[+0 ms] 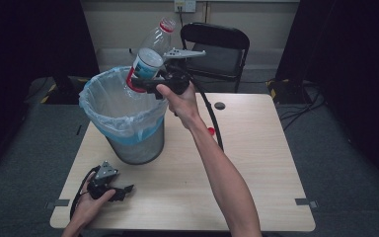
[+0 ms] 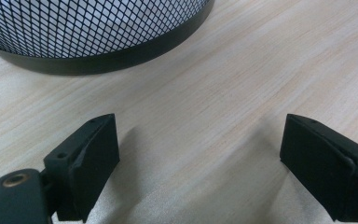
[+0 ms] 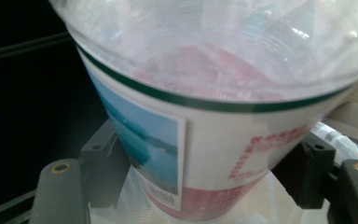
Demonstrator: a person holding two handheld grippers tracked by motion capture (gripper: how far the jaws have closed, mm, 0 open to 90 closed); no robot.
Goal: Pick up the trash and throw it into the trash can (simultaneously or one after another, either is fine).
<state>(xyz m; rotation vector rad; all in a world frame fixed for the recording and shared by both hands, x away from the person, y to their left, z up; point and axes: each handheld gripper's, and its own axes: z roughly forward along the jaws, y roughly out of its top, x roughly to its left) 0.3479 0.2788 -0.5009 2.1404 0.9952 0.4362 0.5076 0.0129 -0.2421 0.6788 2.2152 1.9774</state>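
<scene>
A clear plastic bottle [image 1: 150, 54] with a red cap and a white, blue and red label is held tilted above the rim of a black mesh bin [image 1: 138, 148] lined with a pale blue bag. My right gripper [image 1: 140, 84] is shut on the bottle's lower part. In the right gripper view the bottle [image 3: 205, 140] sits between both jaws, which touch its label. My left gripper [image 1: 123, 190] rests open on the table in front of the bin. In its own view the left gripper [image 2: 200, 163] has bare wood between its jaws and the bin's base [image 2: 74, 28] ahead.
The wooden table [image 1: 256, 163] has a small red object [image 1: 210, 131] beside the right forearm and a round cable hole [image 1: 219, 105] near its far edge. A black folding chair [image 1: 217, 49] stands behind the table. The floor around is dark.
</scene>
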